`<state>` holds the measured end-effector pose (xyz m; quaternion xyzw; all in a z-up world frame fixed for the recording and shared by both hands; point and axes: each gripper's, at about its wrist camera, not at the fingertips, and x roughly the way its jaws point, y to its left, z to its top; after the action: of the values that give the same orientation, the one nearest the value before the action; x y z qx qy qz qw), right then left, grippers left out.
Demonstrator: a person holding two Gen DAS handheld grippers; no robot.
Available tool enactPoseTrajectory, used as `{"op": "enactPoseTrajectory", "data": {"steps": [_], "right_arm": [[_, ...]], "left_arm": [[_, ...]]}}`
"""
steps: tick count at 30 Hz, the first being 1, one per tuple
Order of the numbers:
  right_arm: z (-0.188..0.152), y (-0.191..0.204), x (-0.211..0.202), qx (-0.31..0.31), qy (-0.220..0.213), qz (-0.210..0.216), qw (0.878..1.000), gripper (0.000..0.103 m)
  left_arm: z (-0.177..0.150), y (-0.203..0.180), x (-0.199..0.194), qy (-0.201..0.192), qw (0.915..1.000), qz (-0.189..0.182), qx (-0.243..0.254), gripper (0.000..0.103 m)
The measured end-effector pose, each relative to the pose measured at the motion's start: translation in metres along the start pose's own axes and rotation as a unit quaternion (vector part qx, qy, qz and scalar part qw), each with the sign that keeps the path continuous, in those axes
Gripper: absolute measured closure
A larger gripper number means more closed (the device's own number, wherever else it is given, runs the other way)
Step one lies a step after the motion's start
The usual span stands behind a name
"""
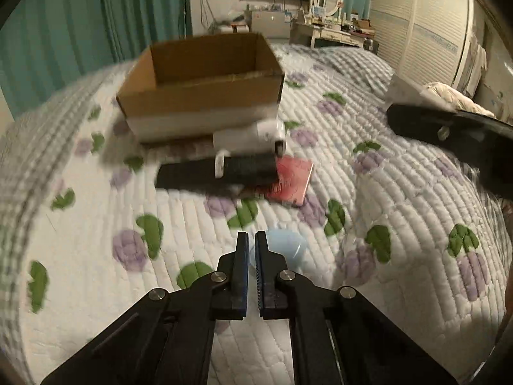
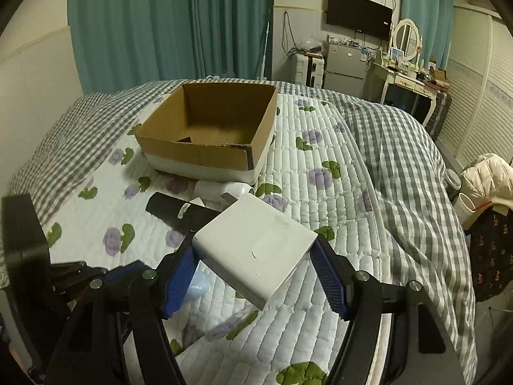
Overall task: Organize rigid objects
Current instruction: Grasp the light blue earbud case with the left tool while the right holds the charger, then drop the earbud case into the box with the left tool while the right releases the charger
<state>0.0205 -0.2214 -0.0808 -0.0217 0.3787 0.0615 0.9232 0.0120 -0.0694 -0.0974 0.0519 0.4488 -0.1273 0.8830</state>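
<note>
Gripping a flat white square box point(image 2: 256, 250), right tongs point(image 2: 256, 272), left tongs point(image 1: 251, 272) nearly clenched, empty.

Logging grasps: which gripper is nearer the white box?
Right. The right gripper grips the white box; the left gripper, nearly shut, hovers over the quilt.

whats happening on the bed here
A person is tidying loose items on the quilted bed with two tools. The right hand-held gripper is shut on a flat white box, held above the quilt. The left hand-held gripper has its jaws nearly together and holds nothing. The cardboard box sits open ahead, with a black tube, a white bottle and a red item lying in front of it.
</note>
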Motion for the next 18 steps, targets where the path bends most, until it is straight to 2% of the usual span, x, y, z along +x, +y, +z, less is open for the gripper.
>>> {"op": "enactPoseTrajectory", "data": {"steps": [2, 3, 4, 5, 6, 10, 13, 16, 18], "right_arm": [[-0.003, -0.002, 0.008, 0.003, 0.008, 0.005, 1.0, 0.033], [-0.005, -0.003, 0.013, 0.004, 0.014, 0.007, 1.0, 0.033], [-0.007, -0.004, 0.016, 0.006, 0.017, 0.008, 1.0, 0.033], [-0.01, -0.006, 0.022, 0.009, 0.025, 0.01, 1.0, 0.033], [-0.012, -0.007, 0.026, 0.01, 0.03, 0.012, 0.999, 0.033], [-0.017, -0.011, 0.042, 0.015, 0.049, 0.018, 0.999, 0.033], [-0.017, -0.018, 0.049, 0.025, 0.056, 0.024, 0.998, 0.034], [-0.018, -0.025, 0.052, 0.036, 0.06, 0.02, 0.997, 0.033], [-0.019, -0.031, 0.055, 0.049, 0.067, 0.03, 0.996, 0.033]], "left_arm": [[-0.006, 0.003, 0.007, 0.016, 0.9998, -0.002, -0.007, 0.093], [-0.01, 0.005, 0.015, 0.03, 0.9995, -0.001, -0.009, 0.086], [-0.013, 0.005, 0.021, 0.039, 0.9992, -0.002, -0.01, 0.07], [-0.015, 0.004, 0.025, 0.046, 0.9989, -0.003, -0.011, 0.061], [-0.016, 0.003, 0.027, 0.048, 0.9988, -0.004, -0.012, 0.047], [-0.012, -0.016, 0.036, 0.042, 0.9988, -0.023, 0.007, 0.045], [-0.012, -0.032, 0.05, 0.056, 0.9975, -0.031, 0.032, 0.045], [-0.015, -0.036, 0.07, 0.064, 0.9971, -0.025, 0.033, 0.046], [-0.018, -0.032, 0.083, 0.072, 0.9966, -0.034, 0.021, 0.047]]}}
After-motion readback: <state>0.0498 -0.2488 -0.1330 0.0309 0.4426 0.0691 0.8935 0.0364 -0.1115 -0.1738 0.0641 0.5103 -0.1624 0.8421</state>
